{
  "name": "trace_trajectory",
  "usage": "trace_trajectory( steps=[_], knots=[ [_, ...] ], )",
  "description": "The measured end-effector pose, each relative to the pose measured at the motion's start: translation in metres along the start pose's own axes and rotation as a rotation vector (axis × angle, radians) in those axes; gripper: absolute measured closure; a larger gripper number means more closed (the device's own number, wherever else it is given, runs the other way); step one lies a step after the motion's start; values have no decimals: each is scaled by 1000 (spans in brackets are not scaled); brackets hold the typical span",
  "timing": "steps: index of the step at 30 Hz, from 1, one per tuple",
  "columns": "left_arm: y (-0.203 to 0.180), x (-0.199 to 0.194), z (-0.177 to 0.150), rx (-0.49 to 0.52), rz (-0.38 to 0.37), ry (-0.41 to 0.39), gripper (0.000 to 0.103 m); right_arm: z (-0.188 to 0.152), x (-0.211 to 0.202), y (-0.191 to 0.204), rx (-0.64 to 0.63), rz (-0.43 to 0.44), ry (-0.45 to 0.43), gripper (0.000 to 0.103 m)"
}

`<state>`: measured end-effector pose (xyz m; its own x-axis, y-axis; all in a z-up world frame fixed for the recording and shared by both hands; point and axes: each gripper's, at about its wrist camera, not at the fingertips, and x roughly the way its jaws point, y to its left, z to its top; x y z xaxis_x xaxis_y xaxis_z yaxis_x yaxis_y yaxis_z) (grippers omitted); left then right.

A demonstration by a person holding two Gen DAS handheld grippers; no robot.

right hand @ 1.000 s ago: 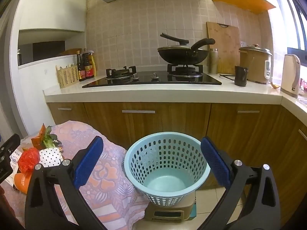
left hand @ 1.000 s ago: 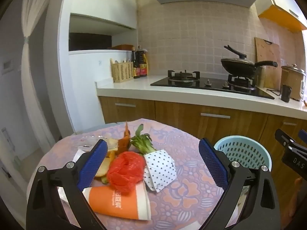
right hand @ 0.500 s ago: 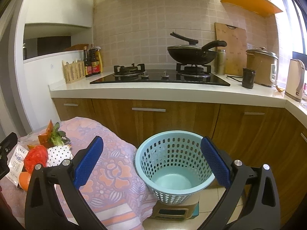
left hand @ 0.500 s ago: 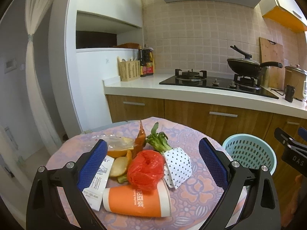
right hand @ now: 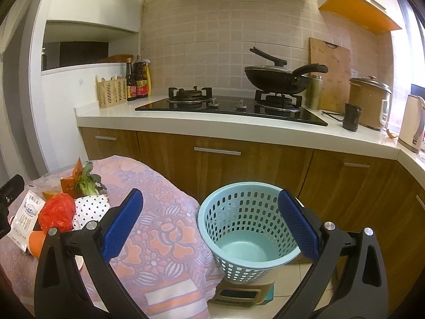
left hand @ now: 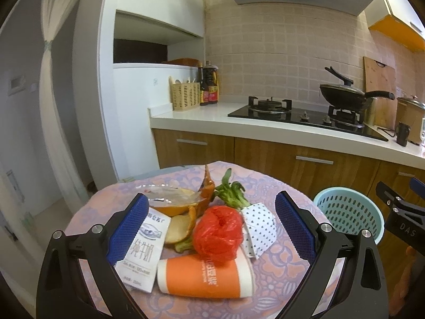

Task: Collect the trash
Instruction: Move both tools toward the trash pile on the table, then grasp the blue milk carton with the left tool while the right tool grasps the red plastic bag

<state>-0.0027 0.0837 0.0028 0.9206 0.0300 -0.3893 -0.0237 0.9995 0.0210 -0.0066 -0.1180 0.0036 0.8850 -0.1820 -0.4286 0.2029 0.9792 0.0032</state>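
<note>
A pile of trash lies on the floral tablecloth [left hand: 281,263]: an orange paper cup [left hand: 204,276] on its side, a crumpled red plastic bag [left hand: 217,232], a white dotted wrapper [left hand: 259,228], a white printed sachet [left hand: 144,250], peels, green stalks [left hand: 232,194] and a clear plastic tray [left hand: 167,198]. My left gripper [left hand: 209,226] hovers open just in front of the pile, holding nothing. My right gripper [right hand: 209,226] is open and empty in front of the light blue basket [right hand: 247,231], which stands empty to the table's right. The pile [right hand: 57,212] shows at far left in the right wrist view.
The basket sits on a small box [right hand: 243,292] on the tiled floor. Behind are wooden cabinets [right hand: 225,164], a white counter with a gas hob [right hand: 231,106], a black wok [right hand: 277,75], bottles, a rice cooker [right hand: 369,103] and a kettle [right hand: 413,122].
Both grippers have drawn back and risen a little, so more of the table, the sachet and the basket's outside show. Both stay open; no trash has moved.
</note>
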Motion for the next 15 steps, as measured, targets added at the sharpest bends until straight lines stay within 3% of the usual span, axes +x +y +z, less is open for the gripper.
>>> trace_trajectory(
  steps=[5,7,12,15],
  knots=[
    [29,-3,-2,11,35,-1,10,-3,3,10,-15,34,11,7],
    [51,-4,-3,12,53,5,10,-5,6,14,-24,77,23,12],
    [117,1,-11,-90,-46,109,10,-15,18,37,-63,207,79,33],
    [136,13,-16,-117,-106,174,10,-18,27,53,-74,286,123,43]
  ],
)
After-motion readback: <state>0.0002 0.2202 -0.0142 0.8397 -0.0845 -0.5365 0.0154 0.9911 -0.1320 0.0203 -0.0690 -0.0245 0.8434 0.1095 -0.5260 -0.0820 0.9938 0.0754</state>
